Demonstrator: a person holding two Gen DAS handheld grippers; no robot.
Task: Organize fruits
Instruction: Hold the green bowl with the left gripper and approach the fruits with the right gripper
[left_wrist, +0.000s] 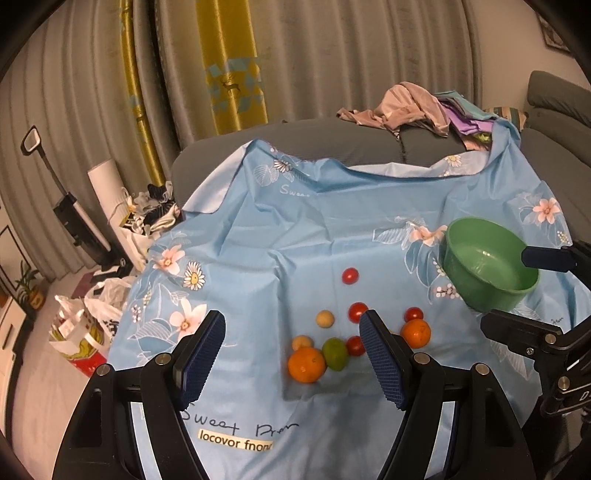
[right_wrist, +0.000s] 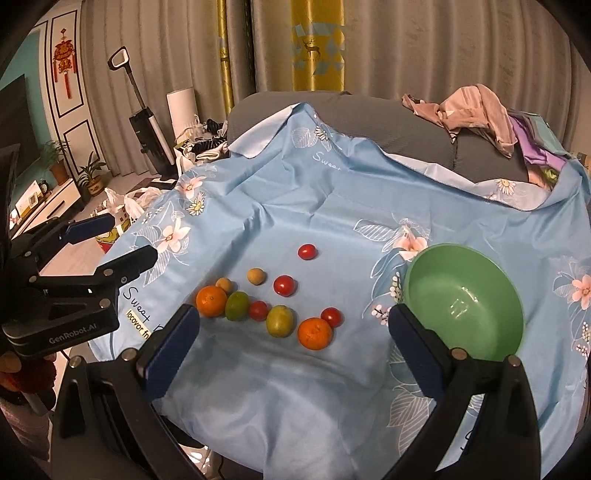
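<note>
Right wrist view, "GenRobot.AI" on left gripper (right_wrist: 122, 242), "Sweet" on cloth (right_wrist: 332, 206), both grippers' fingers released, right gripper (right_wrist: 291, 343).

Floral cloth (right_wrist: 332, 192); fruits (right_wrist: 279, 320); bowl (right_wrist: 466, 299)

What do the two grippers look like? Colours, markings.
Both the left gripper and right gripper have black frames with silver screws and dark blue textured pads on the fingers. The right wrist view shows "GenRobot.AI" lettering on the left gripper's body.

Fruits (right_wrist: 273, 302) lie clustered on the cloth (right_wrist: 332, 199) (bowl (right_wrist: 466, 301) to their right).
</note>
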